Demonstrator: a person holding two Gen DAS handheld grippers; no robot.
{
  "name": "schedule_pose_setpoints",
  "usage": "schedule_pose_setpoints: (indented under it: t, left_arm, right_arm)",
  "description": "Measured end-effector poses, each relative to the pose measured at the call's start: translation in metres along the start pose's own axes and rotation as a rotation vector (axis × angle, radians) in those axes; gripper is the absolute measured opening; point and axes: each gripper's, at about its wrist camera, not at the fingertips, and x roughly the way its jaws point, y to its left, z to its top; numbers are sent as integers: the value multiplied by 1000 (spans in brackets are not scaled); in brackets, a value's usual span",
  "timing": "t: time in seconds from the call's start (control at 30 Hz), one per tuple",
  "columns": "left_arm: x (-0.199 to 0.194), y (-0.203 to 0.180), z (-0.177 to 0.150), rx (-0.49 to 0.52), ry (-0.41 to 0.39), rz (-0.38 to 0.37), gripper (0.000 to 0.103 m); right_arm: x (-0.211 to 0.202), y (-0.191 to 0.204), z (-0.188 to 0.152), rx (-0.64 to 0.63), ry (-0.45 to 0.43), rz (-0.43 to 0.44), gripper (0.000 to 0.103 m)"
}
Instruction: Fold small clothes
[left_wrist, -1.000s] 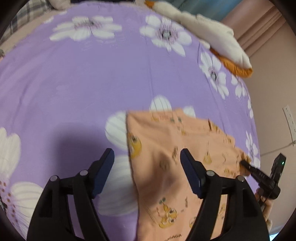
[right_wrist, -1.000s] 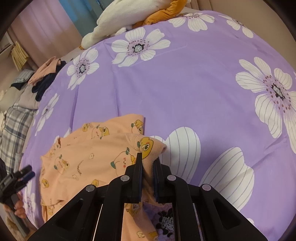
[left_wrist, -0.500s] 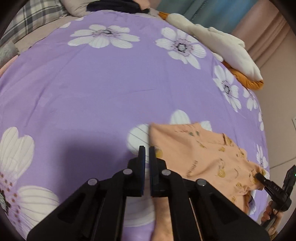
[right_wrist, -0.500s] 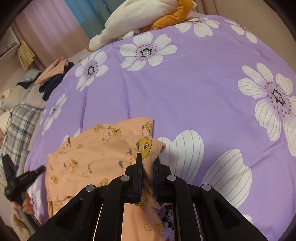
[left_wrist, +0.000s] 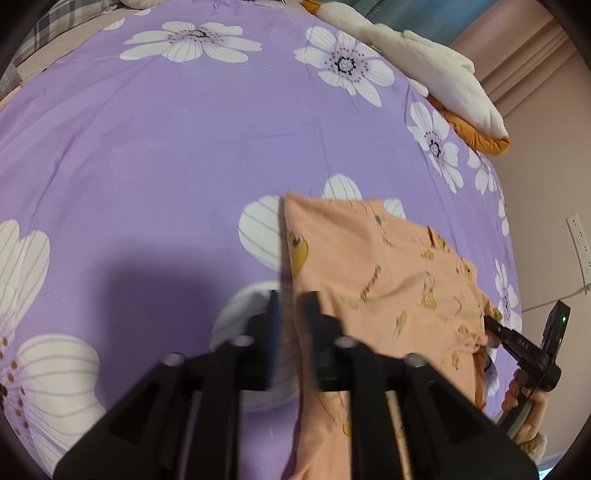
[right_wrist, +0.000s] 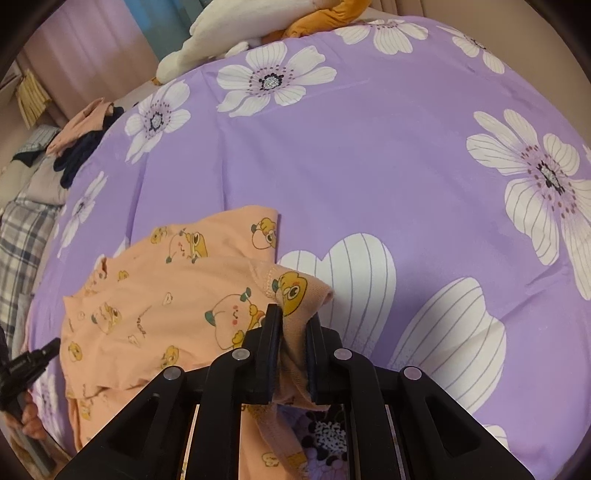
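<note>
Right wrist view shows the garment (right_wrist: 155, 295), a small peach knit piece printed with cartoon animals, lying partly spread on the purple flowered bed sheet (right_wrist: 369, 166), with one stitched corner lifted off the sheet. Judged from its drape and bunching, it is light, soft and limp, with no stiffness to hold a fold unaided; it should not be fragile, but it may slide over the smooth sheet and sag between two hold points. Corners and hemmed edges look the soundest places to take hold, since the doubled stitching gives the pads more to bite on than a single layer. The right claw (right_wrist: 291, 325) stands nearly closed, its jaws creeping apart, with a thick bunch of the hemmed corner between them and both pads seemingly still pressing on the cloth. Left wrist view shows the same garment (left_wrist: 388, 280) running away toward the right, its straight near edge just ahead of the left claw (left_wrist: 291, 314). That claw is blurred, stands at a narrow gap and is opening; the garment's edge lies at or just past the right-hand finger, and no cloth can be made out pinched between the pads, so it appears to hold nothing. A cream and orange plush toy (left_wrist: 443, 81) lies at the far end of the bed, well apart from the work.
</note>
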Motion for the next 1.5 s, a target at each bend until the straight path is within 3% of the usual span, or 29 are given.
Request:
schedule_pose_setpoints:
  t: [0.07, 0.13, 0.17, 0.23, 0.5, 0.53, 0.57, 0.63, 0.7, 0.77, 0.83, 0.93, 1.1, 1.33, 1.5]
  left_arm:
    - [-2, -2, -5, 4, 0, -15, 50]
    - [-4, -6, -9, 8, 6, -27, 55]
    - [-4, -7, -11, 8, 15, -35, 60]
    - [-3, -11, -16, 13, 38, -55, 62]
    - [9, -20, -37, 24, 87, -65, 60]
    - [10, -21, -38, 27, 80, -56, 53]
    - [10, -22, -39, 32, 69, -44, 34]
    - [14, -20, -41, 15, 75, -42, 12]
    - [14, -14, -41, -18, 68, -60, 10]
    - [10, -11, -41, -27, 54, -62, 9]
    - [7, -11, -40, -22, 40, -51, 8]
    - [3, -9, -39, -24, 28, -28, 8]
    - [5, -4, -36, -22, 27, 3, 8]
    - [9, -6, -37, 0, 36, 29, 12]
    - [7, -7, -38, 6, 35, 35, 15]
  right_arm:
    - [-2, 1, 0, -2, -5, -17, 23]
    - [-5, 2, -2, -6, -15, -25, 42]
    - [-7, 3, -2, -9, -20, -22, 46]
    - [-11, 4, -5, -16, -33, -14, 52]
    - [-13, 7, -19, -38, -31, -5, 52]
    - [-12, 6, -21, -39, -29, -3, 52]
    - [-11, 5, -23, -37, -28, -1, 52]
    - [-11, 3, -24, -28, -22, 15, 52]
    - [-12, 1, -24, -11, -27, 35, 52]
    - [-13, 2, -24, -14, -34, 37, 47]
    - [-16, 4, -24, -26, -53, 32, 21]
    - [-25, 8, -23, -49, -75, 69, 6]
    - [-35, 5, -21, -49, -111, 68, 5]
    - [5, -9, -27, 11, -6, 56, 5]
    - [4, -8, -29, 0, -7, 53, 5]
